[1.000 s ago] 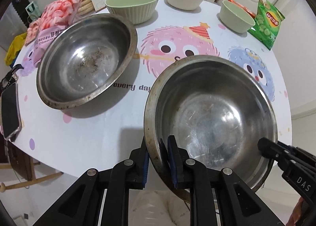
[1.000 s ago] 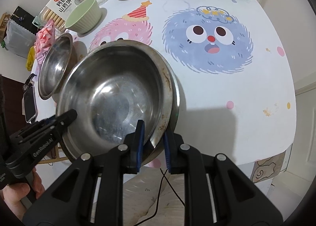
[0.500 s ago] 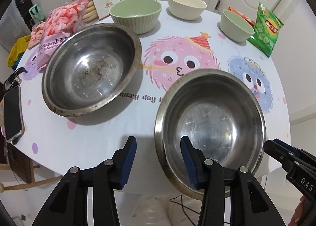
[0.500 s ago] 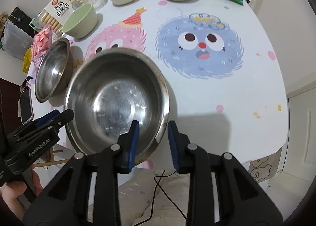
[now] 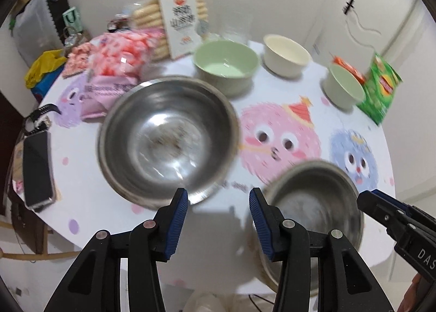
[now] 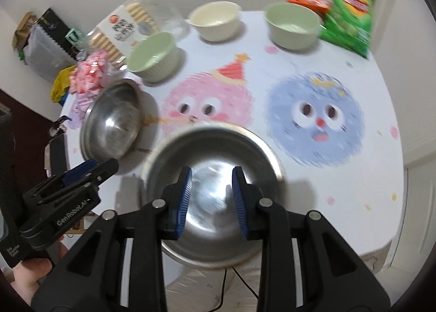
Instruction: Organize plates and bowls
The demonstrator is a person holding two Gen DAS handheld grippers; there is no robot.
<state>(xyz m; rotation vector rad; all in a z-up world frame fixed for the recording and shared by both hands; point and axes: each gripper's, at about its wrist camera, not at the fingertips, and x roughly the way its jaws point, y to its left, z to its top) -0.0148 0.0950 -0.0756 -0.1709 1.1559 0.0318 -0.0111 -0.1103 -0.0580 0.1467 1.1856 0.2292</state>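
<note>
Two steel bowls sit on the round table. The near steel bowl (image 6: 215, 164) (image 5: 313, 203) rests at the table's front edge, free of both grippers. The far steel bowl (image 5: 166, 134) (image 6: 114, 123) sits to its left. My left gripper (image 5: 218, 203) is open and empty, in front of the gap between the two bowls. My right gripper (image 6: 211, 189) is open and empty, held above the near bowl. At the back stand a green ribbed bowl (image 5: 226, 63) (image 6: 152, 53), a cream bowl (image 5: 286, 53) (image 6: 215, 23) and a smaller green bowl (image 5: 344, 85) (image 6: 291, 25).
Snack packs lie at the back left: a biscuit box (image 5: 179, 25) and a pink bag (image 5: 114, 66). A green crisp bag (image 5: 381, 91) (image 6: 348, 6) stands at the back right. A phone (image 5: 36, 173) lies at the left edge. The tablecloth (image 6: 327, 175) has cartoon prints.
Both grippers have let go of the near steel bowl, opened wide and pulled back and up. The bowl now rests flat on the table. The views are blurred by motion.
</note>
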